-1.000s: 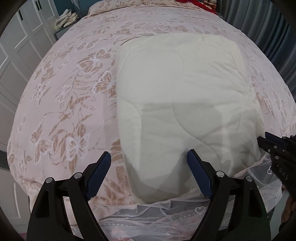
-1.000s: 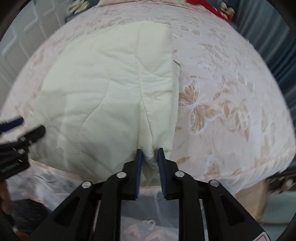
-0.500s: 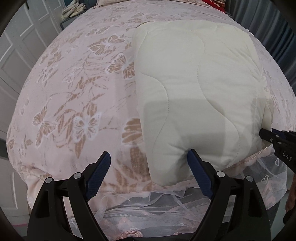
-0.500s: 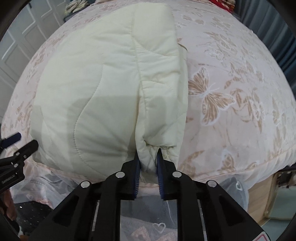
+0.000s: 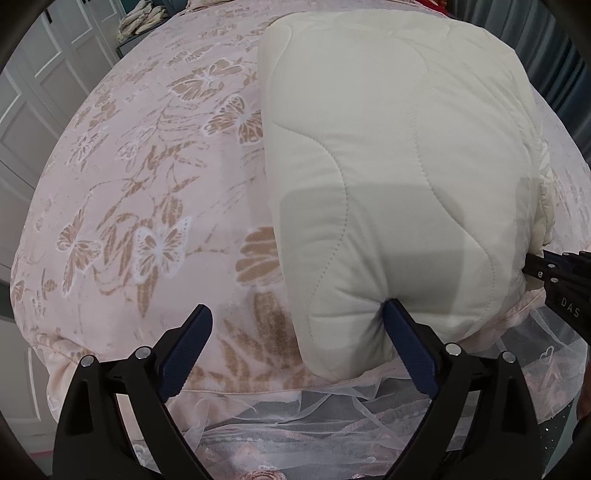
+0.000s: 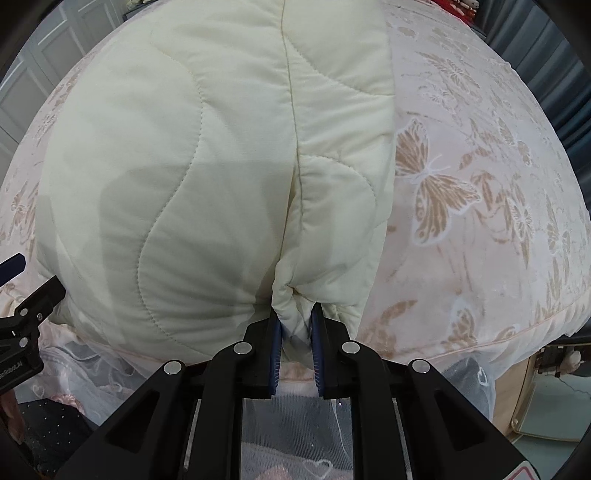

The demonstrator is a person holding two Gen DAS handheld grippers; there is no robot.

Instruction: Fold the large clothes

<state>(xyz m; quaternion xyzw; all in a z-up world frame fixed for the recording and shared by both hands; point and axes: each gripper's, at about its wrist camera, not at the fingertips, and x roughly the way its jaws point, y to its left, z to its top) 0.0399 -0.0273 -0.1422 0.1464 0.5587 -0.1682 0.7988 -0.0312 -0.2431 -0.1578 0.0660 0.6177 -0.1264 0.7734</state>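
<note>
A cream quilted garment (image 5: 399, 177) lies folded on the pink butterfly bedspread (image 5: 147, 192), near the bed's front edge. My left gripper (image 5: 295, 314) points steeply down at the garment's near left corner and its jaws are opening wide. The right fingertip (image 5: 395, 314) dents the near hem, while the left fingertip (image 5: 195, 325) hangs over bare bedspread. My right gripper (image 6: 295, 317) is shut on a bunched fold of the garment (image 6: 221, 166) at its near right corner. Each gripper shows at the edge of the other's view: the right gripper (image 5: 557, 273) and the left gripper (image 6: 26, 306).
A lace bed skirt (image 5: 332, 417) hangs below the front edge of the bed. White panelled doors (image 5: 44, 92) stand at the left and dark curtains (image 6: 554, 55) at the right. A stack of pale things (image 5: 140, 22) sits past the bed's far left.
Both grippers have sunk closer to the garment, which now fills more of each view. The right jaws have narrowed onto the bunched fold. The left jaws stand slightly wider.
</note>
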